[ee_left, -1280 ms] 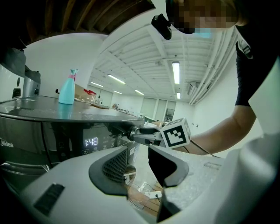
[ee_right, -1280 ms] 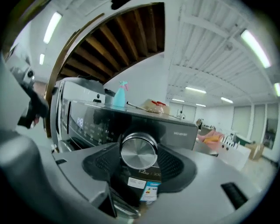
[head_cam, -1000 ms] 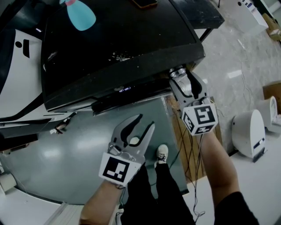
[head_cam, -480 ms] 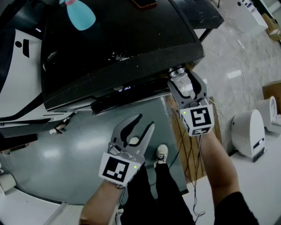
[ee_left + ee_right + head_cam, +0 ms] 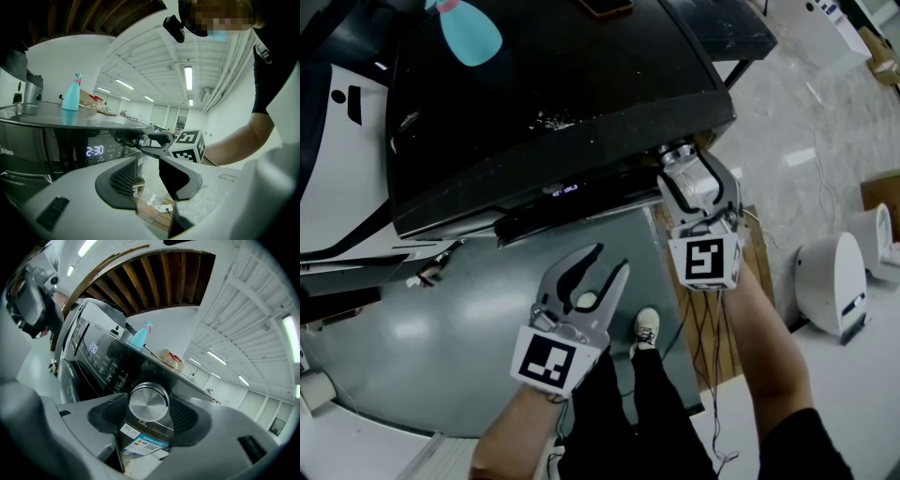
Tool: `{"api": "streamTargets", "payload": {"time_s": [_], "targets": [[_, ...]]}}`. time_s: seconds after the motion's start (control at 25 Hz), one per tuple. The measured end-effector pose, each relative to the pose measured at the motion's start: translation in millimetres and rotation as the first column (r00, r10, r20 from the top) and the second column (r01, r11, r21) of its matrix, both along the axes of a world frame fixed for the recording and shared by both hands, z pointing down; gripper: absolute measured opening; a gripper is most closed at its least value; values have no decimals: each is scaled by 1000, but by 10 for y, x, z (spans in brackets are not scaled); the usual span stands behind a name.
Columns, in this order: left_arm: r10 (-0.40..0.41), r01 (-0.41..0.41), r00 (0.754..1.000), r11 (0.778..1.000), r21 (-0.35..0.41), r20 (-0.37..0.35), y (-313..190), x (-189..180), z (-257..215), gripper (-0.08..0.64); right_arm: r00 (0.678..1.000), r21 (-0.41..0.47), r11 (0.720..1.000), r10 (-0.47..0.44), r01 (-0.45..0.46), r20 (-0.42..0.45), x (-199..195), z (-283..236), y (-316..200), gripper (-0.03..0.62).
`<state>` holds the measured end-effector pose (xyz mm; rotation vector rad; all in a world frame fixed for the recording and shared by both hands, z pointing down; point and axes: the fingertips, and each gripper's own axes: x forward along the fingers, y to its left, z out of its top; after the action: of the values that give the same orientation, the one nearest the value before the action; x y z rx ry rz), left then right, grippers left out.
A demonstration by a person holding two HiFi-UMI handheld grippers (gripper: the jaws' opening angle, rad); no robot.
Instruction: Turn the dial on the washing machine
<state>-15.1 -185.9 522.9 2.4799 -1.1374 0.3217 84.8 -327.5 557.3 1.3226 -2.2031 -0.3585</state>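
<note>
The right gripper [image 5: 682,161] has its fingers [image 5: 107,417] clenched on the silver dial [image 5: 148,402] at the right end of the washing machine [image 5: 534,84] control panel. The left gripper [image 5: 607,265] hangs before the door, fingers [image 5: 123,180] released and empty.

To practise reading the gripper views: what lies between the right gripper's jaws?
The round silver dial sits between the jaws of the right gripper, which close on its sides. The right gripper view shows this most plainly.
</note>
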Motion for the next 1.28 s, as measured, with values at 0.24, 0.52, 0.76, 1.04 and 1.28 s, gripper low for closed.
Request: {"api": "streamTargets", "payload": {"time_s": [0.24,0.52,0.76,1.04,1.28], "targets": [[0,0,1000,1000,-3,3,-7,-7,20,130,1000,29,1000,-3,3,-15,-14,9,-6,267],[3,-3,1000,1000,-1,1,-1,-4,28,130,972,-116,993,54,-28,227,36,0,-13,265],[-2,2,1000,1000,-6,2,5,-9,36,130,934,-151,988,59,-5,353,70,-10,-41,267],[-11,11,1000,1000,6,0,17,6,-41,130,940,-150,989,67,-17,333,86,-81,22,267],[-36,36,999,999,24,7,111,-10,-237,130,933,-131,991,33,15,359,104,-400,203,256]]}}
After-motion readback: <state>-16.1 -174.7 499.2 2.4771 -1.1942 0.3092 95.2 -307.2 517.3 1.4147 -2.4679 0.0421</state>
